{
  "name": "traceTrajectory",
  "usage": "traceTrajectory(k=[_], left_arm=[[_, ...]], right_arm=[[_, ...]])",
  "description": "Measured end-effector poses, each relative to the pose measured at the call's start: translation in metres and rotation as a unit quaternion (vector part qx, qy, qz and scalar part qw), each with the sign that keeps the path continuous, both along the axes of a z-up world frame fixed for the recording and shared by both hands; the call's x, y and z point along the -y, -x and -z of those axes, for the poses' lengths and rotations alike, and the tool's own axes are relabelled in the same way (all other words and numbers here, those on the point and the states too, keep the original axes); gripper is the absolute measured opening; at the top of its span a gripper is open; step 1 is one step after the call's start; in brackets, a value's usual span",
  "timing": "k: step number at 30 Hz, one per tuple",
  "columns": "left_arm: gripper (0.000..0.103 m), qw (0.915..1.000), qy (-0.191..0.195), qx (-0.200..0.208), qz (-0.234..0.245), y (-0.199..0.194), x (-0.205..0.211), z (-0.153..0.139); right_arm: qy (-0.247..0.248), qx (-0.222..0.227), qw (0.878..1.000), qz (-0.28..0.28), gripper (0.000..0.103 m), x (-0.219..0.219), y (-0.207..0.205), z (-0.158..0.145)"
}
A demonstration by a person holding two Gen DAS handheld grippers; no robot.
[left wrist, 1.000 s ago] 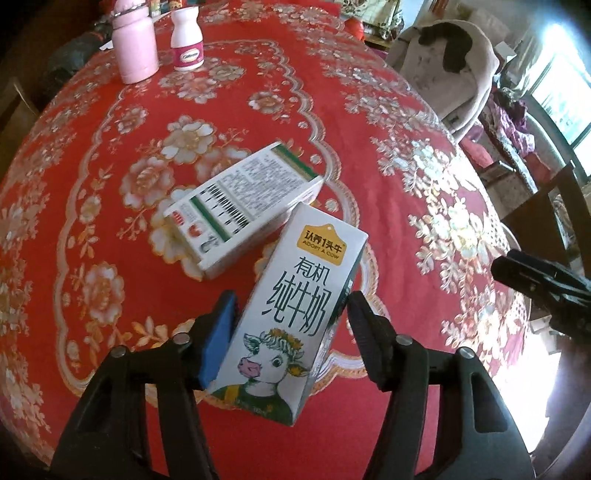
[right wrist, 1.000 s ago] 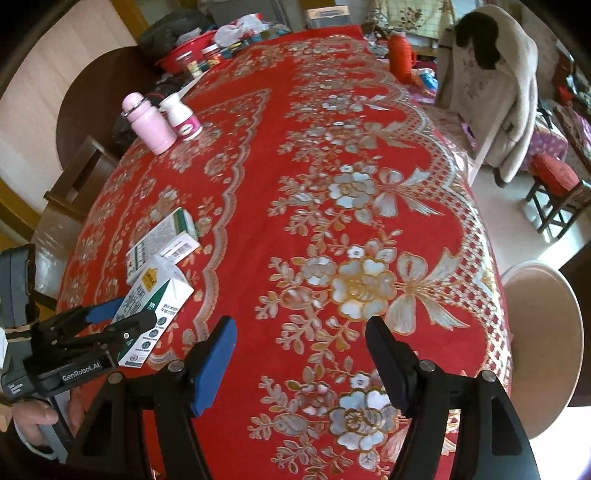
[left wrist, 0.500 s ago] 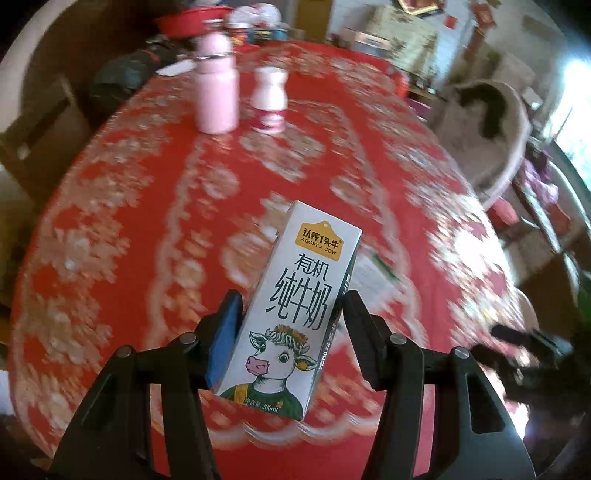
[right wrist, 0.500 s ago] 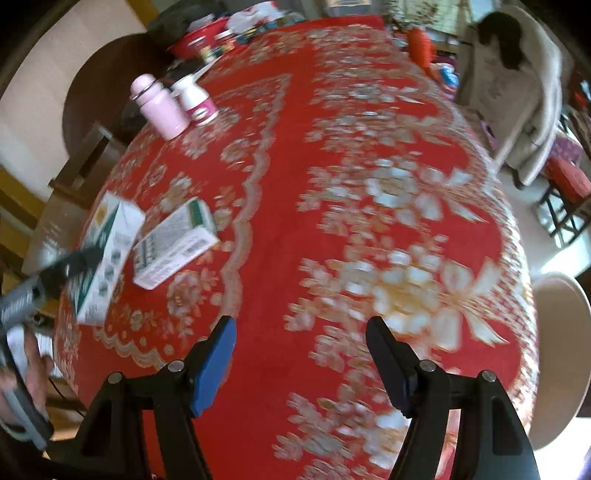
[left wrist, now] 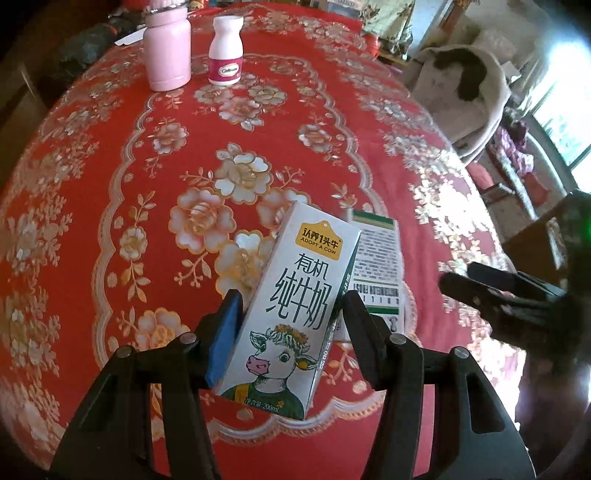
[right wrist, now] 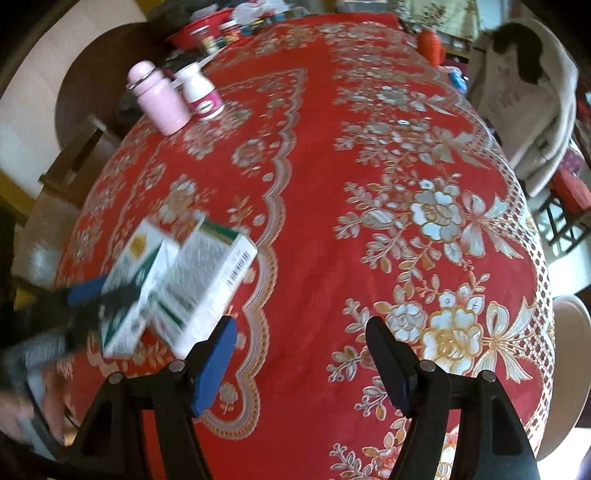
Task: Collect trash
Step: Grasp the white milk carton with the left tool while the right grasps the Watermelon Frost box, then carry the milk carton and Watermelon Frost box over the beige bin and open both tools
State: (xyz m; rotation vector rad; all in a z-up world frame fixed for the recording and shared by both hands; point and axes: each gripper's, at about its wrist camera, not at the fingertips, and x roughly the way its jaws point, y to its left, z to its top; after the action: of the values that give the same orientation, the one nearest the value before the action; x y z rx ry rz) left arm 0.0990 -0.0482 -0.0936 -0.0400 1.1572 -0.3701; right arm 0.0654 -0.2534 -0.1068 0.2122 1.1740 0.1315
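Note:
A white-and-green milk carton [left wrist: 295, 280] with a cartoon cow is upright and tilted between the fingers of my left gripper [left wrist: 291, 306], which is shut on its sides above the red tablecloth [left wrist: 110, 206]. A second carton [left wrist: 376, 258] lies flat on the cloth just behind and to the right of it. In the right wrist view, the held carton [right wrist: 136, 273] and the left gripper [right wrist: 88, 295] are blurred at the left, and the lying carton [right wrist: 207, 280] is beside them. My right gripper [right wrist: 301, 328] is open with nothing in it, just right of the lying carton; its fingers [left wrist: 480, 291] show at the left view's right edge.
A pink bottle [left wrist: 168, 48] and a white bottle with a pink label [left wrist: 225, 55] stand at the far side of the table. A red bowl and small jars [right wrist: 199, 31] crowd the far end. A chair draped with a beige coat [right wrist: 524, 92] and a round stool [right wrist: 569, 369] stand to the right.
The left gripper has carried the milk carton leftward, so the lying carton now sits behind its right side. The right gripper has shifted left, closer to the lying carton.

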Motion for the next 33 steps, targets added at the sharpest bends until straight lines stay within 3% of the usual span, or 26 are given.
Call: traceTrajectory(k=[3, 10, 16, 20, 21, 33], left_arm=[[0.054, 0.9996, 0.015, 0.006, -0.024, 0.000, -0.015, -0.008], [0.054, 0.9956, -0.012, 0.042, -0.083, 0.000, -0.055, -0.020], [0.054, 0.9927, -0.025, 0.064, -0.100, 0.005, -0.064, -0.029], [0.054, 0.9931, -0.021, 0.065, -0.095, 0.008, -0.059, -0.031], [0.054, 0.9933, -0.021, 0.066, -0.092, 0.009, -0.057, -0.032], [0.054, 0.9954, -0.011, 0.079, -0.053, 0.023, 0.001, -0.042]], right_arm=[[-0.024, 0.000, 1.000, 0.008, 0.070, -0.004, -0.005, -0.002], [-0.025, 0.000, 1.000, -0.015, 0.070, -0.049, -0.017, 0.001], [-0.031, -0.013, 0.999, -0.007, 0.071, -0.082, -0.029, 0.016], [0.003, -0.012, 1.000, -0.017, 0.067, -0.094, -0.029, 0.023], [0.006, -0.008, 1.000, -0.018, 0.060, -0.093, -0.027, 0.023], [-0.002, 0.038, 0.999, -0.009, 0.059, -0.023, 0.015, -0.013]])
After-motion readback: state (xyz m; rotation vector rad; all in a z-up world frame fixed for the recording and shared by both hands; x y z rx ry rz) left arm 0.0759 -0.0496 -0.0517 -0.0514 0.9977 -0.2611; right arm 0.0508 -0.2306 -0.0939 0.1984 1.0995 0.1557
